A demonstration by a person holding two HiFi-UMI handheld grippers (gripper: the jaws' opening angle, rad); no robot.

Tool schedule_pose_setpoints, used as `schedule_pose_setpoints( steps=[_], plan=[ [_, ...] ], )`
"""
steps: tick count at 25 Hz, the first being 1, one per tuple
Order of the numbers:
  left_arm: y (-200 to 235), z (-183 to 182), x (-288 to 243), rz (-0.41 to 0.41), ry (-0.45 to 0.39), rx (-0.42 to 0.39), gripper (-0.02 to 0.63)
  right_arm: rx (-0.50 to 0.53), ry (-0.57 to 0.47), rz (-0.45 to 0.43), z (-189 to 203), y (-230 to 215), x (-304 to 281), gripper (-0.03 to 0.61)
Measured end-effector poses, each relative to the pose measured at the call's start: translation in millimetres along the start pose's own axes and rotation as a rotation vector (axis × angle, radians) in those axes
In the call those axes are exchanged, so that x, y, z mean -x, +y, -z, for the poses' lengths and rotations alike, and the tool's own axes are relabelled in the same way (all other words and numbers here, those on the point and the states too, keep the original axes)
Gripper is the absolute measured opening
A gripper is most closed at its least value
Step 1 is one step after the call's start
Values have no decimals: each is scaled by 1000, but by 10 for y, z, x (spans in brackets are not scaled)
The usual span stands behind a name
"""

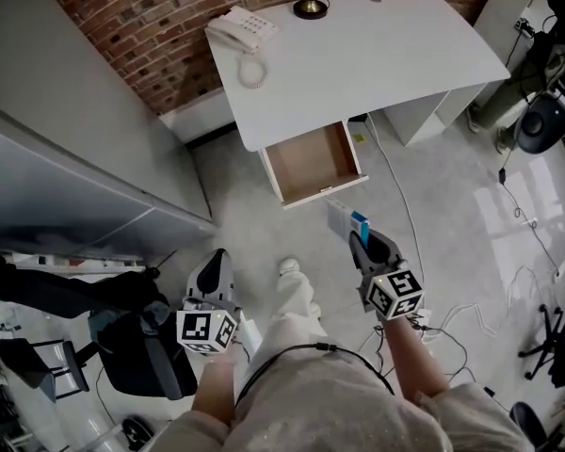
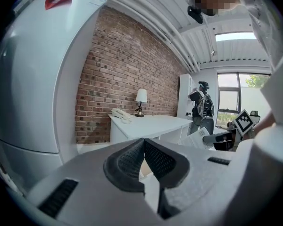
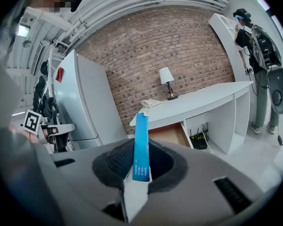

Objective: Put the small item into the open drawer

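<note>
- Jaws of my right gripper (image 3: pixel 141 160) are clamped on a thin blue-and-white flat box (image 3: pixel 141 145), which stands upright between the pads.
- From my head view, that box is in the air over the pale glossy floor (image 1: pixel 452 205), just short of the open wooden drawer (image 1: pixel 313 163) under the white table (image 1: pixel 377 59).
- My left gripper (image 2: pixel 143 147) has its jaws together at the tips, with nothing between them.
- I see a white corded telephone (image 1: pixel 243 32) resting on the table's far left corner.
</note>
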State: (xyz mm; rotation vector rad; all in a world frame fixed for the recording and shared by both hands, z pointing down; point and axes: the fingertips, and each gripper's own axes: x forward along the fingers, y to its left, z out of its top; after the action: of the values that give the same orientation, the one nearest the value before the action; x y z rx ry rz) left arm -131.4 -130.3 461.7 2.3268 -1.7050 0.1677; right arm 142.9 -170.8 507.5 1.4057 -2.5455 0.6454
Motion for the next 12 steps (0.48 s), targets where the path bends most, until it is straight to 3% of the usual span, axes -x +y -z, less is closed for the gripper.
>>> schedule_pose_setpoints(
  steps=[12],
  plan=[
    [232,105,-670,9,20,45,6,31,83,-21,22,-65,-768,74]
  ],
)
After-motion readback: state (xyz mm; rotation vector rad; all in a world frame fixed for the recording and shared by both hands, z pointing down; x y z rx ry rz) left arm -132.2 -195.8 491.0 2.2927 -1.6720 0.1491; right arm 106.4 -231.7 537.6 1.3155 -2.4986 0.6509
